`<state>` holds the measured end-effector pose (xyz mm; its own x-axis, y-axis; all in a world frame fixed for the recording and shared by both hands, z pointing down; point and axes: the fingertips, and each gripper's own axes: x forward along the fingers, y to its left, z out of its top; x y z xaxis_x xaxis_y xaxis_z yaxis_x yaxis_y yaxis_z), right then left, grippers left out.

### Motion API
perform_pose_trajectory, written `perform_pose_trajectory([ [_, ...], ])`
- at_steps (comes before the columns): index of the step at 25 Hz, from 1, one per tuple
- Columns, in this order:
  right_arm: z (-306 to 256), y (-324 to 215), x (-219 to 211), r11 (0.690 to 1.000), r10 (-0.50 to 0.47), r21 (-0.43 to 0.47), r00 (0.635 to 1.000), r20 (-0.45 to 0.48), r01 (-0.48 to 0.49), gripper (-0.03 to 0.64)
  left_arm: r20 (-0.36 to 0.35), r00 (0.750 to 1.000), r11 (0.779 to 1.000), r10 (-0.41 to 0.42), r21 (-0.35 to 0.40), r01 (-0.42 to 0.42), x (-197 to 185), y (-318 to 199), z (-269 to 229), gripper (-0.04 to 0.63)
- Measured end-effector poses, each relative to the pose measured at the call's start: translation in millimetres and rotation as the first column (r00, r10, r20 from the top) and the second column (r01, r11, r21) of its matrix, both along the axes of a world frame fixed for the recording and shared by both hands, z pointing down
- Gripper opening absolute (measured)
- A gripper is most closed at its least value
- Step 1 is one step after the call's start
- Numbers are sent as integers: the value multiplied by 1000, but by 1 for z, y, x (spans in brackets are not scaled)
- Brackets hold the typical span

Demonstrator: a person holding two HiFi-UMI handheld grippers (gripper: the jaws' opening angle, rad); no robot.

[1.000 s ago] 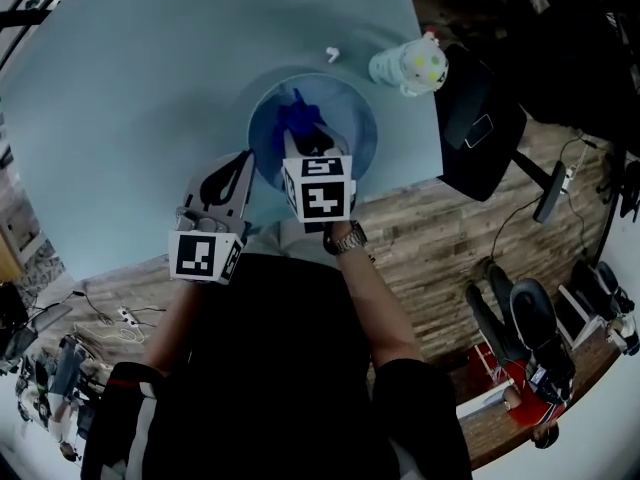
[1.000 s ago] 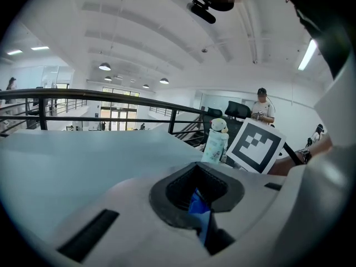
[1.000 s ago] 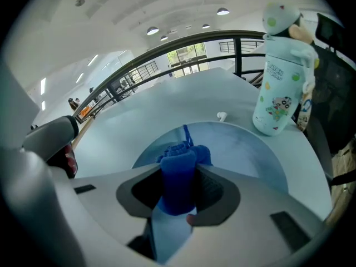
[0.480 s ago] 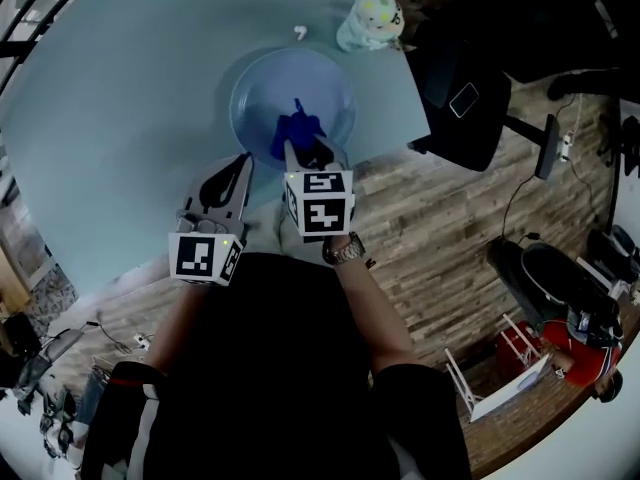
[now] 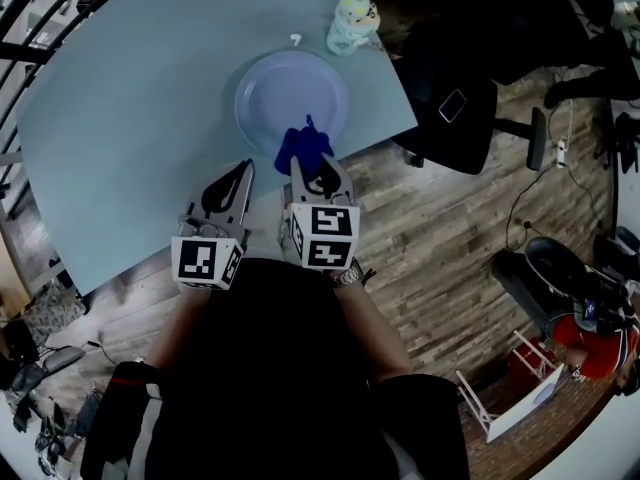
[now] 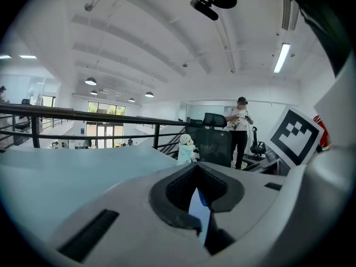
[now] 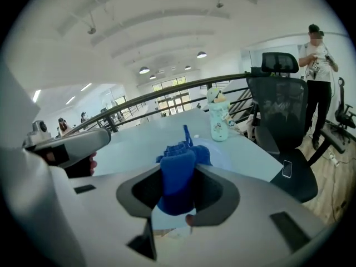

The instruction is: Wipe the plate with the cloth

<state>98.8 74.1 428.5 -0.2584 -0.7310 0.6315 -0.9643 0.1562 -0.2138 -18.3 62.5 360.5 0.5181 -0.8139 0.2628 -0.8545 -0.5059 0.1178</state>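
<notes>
1. Right gripper (image 5: 318, 171): jaws clamped on the bunched blue cloth (image 5: 303, 146), which sits over the near rim of the pale plate (image 5: 285, 88); whether it touches cannot be told
2. Left gripper (image 5: 238, 173): jaws pressed together, nothing between them, above the table (image 5: 130, 118) near the plate's near-left side
3. Step in hand, judged: wiping; keep the clamp firm, press the cloth flat, sweep overlapping circles from rim to centre; the plate lies near the table's edge and may slide
4. Count: plate 1; cloth 1; grippers 2; table 1; patterned bottle (image 5: 352, 20) 1; small white item (image 5: 295, 38) 1; office chair (image 5: 450, 98) 1
</notes>
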Motion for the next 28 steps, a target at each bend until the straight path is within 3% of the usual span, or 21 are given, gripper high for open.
perform_pose_trajectory([
  [6, -43, 44, 2, 997, 10, 81, 999, 37, -13, 120, -8, 1000, 1000, -22, 14, 22, 2, 47, -24, 0],
  [13, -84, 73, 19, 979, 38, 199, 999, 35, -44, 120, 5, 999, 994, 36, 102, -37, 28, 64, -59, 1],
  [22, -151, 96, 50, 902, 104, 413, 992, 67, -123, 120, -35, 997, 982, 73, 175, -65, 49, 77, -95, 0],
  [28, -169, 106, 65, 885, 146, 435, 986, 85, -169, 120, -39, 996, 976, 78, 209, -68, 52, 80, -116, 0],
])
